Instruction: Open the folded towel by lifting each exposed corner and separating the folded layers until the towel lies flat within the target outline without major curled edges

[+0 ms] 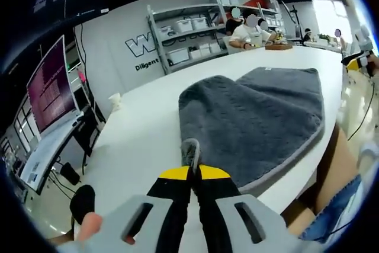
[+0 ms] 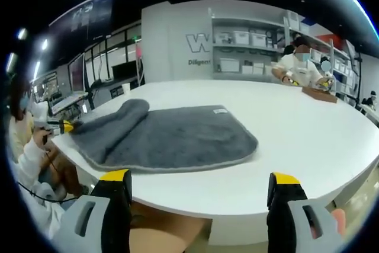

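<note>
Grey towel (image 1: 260,122) is spread on the white table (image 1: 148,128), at 1 o'clock from the left gripper (image 1: 190,164), clamped on its corner. Right gripper (image 2: 198,191) is held wide apart, towel at 11 o'clock.

Both views face the towel (image 1: 260,119) closely across the table (image 2: 296,128), from adjoining edges.

Grey towel (image 1: 260,122) lying on my white counter (image 1: 148,128), one end folding over itself, a corner pinching in my left gripper (image 1: 190,164)
</note>
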Motion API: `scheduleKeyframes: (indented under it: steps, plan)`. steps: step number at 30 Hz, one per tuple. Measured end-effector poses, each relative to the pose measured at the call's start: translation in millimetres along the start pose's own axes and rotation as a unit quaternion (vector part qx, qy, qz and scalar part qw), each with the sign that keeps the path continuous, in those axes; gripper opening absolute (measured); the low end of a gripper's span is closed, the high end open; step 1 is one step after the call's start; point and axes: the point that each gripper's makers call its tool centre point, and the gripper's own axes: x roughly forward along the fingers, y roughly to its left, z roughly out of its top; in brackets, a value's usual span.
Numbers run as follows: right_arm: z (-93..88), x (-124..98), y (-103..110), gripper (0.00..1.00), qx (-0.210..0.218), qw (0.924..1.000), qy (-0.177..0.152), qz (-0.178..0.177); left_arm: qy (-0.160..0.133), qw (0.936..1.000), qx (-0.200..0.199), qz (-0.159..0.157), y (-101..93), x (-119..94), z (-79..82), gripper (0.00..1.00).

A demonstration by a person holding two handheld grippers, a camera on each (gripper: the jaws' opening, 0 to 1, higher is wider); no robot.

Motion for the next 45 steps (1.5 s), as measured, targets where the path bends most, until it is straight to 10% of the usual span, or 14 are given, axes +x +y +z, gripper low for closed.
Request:
scheduleKeyframes:
  steps: [27,34,45]
  plan:
    - [-1.3,3,6,0.95,-0.006,0.9999,0.006,0.006,-0.068,0.9973,-0.018,-0.022,-2.4,-20,45.0,0.53]
    - [-0.3,2,7,0.95,-0.008,0.9999,0.005,0.007,-0.049,0.9977,-0.024,-0.041,-11.1,-6,43.7,0.78]
    - [1.4,0,7,0.95,-0.007,1.0,0.001,0.007,-0.037,0.9921,-0.057,-0.106,-27.1,24,47.3,0.89]
